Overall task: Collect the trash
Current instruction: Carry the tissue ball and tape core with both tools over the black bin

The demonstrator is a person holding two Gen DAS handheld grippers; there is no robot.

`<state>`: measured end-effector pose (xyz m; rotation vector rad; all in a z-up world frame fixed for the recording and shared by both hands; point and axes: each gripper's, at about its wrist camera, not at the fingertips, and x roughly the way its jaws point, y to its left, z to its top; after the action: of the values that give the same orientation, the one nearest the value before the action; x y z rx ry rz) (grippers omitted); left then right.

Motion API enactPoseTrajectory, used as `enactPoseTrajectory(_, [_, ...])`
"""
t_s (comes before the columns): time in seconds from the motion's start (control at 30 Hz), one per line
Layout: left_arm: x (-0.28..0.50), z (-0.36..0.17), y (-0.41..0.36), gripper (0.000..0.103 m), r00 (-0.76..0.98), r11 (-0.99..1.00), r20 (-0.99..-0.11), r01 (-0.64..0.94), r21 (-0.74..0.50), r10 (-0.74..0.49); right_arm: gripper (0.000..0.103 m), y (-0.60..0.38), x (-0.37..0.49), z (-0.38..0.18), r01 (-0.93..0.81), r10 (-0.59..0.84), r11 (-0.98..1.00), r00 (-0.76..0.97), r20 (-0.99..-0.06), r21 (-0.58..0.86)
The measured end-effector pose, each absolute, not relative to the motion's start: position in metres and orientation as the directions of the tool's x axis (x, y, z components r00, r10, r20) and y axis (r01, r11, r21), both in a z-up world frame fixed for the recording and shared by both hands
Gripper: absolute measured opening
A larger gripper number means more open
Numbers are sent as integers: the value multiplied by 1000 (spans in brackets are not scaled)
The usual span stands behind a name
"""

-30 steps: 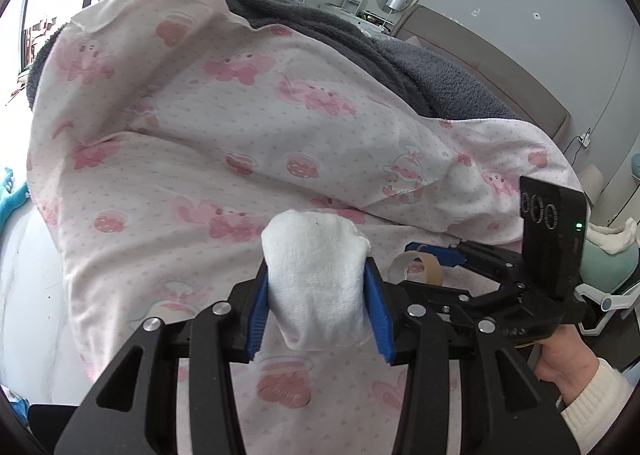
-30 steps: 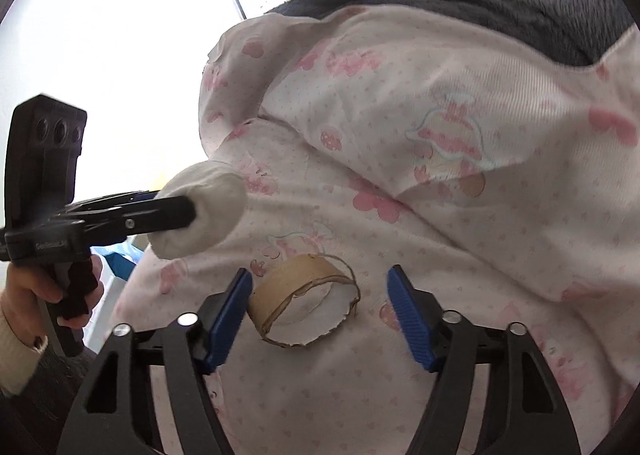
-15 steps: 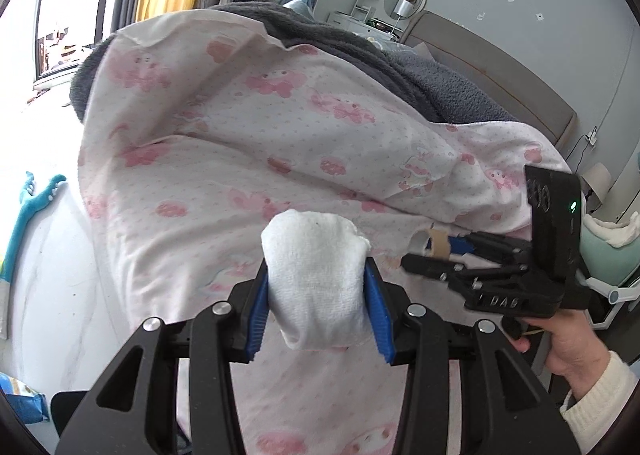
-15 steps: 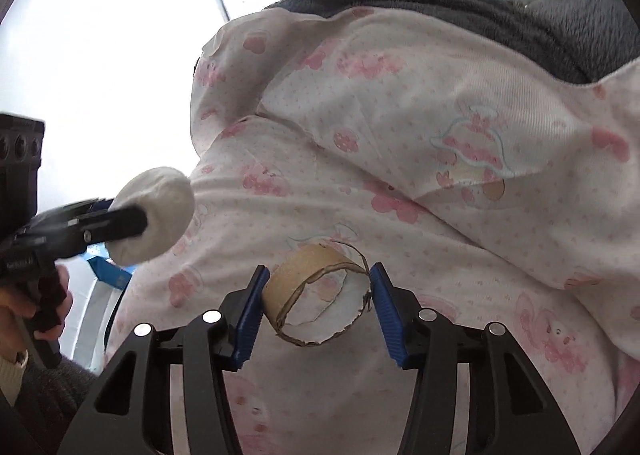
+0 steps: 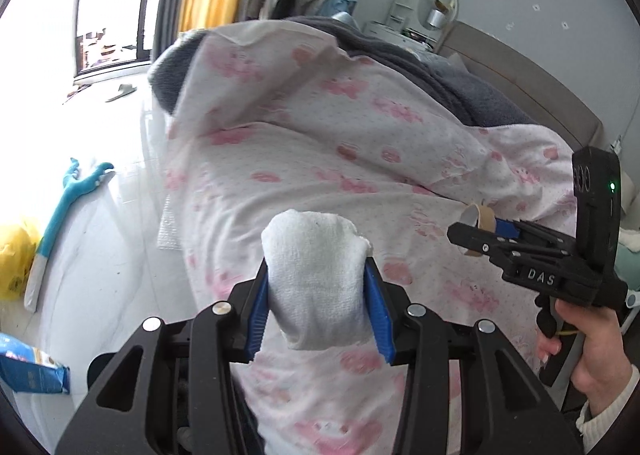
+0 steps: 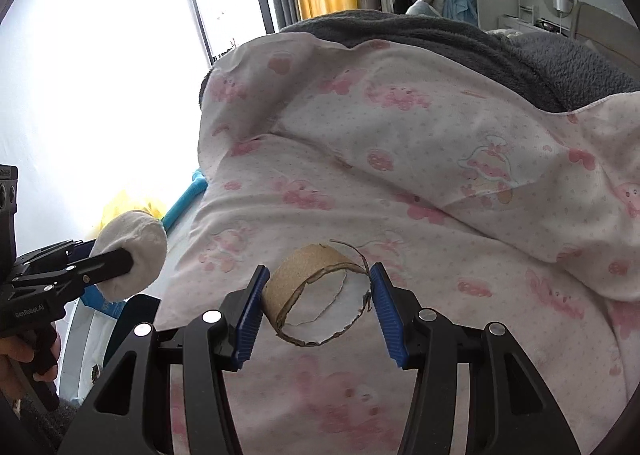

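My left gripper (image 5: 316, 295) is shut on a crumpled white tissue wad (image 5: 316, 279), held above the edge of a bed with a pink-patterned white quilt (image 5: 320, 159). My right gripper (image 6: 318, 303) is shut on a torn brown cardboard roll (image 6: 316, 295), lifted off the quilt (image 6: 400, 159). In the left wrist view the right gripper (image 5: 476, 233) shows at the right with the roll (image 5: 478, 217) in its tips. In the right wrist view the left gripper (image 6: 120, 257) shows at the left holding the tissue wad (image 6: 134, 253).
A grey blanket (image 5: 440, 71) lies across the back of the bed. On the white floor to the left are a yellow bag (image 5: 14, 259), a blue long-handled tool (image 5: 68, 199) and a blue packet (image 5: 32, 371). A headboard (image 5: 532, 91) is at right.
The right gripper closed on the cardboard roll and lifted it off the quilt. Both grippers pulled back and swung left, bringing the floor and yellow bag into view.
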<state>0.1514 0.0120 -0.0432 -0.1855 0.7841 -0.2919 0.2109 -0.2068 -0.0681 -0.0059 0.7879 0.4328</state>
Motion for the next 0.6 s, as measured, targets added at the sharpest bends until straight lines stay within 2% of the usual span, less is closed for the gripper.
enactPoseTrajectory(0.2, [134, -42, 38, 46, 687, 950, -663, 146, -276, -298, 53, -174, 195, -64, -423, 417, 891, 612, -672, 167])
enactPoseTrajectory(0.6, [107, -64, 87, 46, 663, 967, -711, 86, -240, -235, 53, -112, 169, -61, -521, 492, 837, 580, -650, 169])
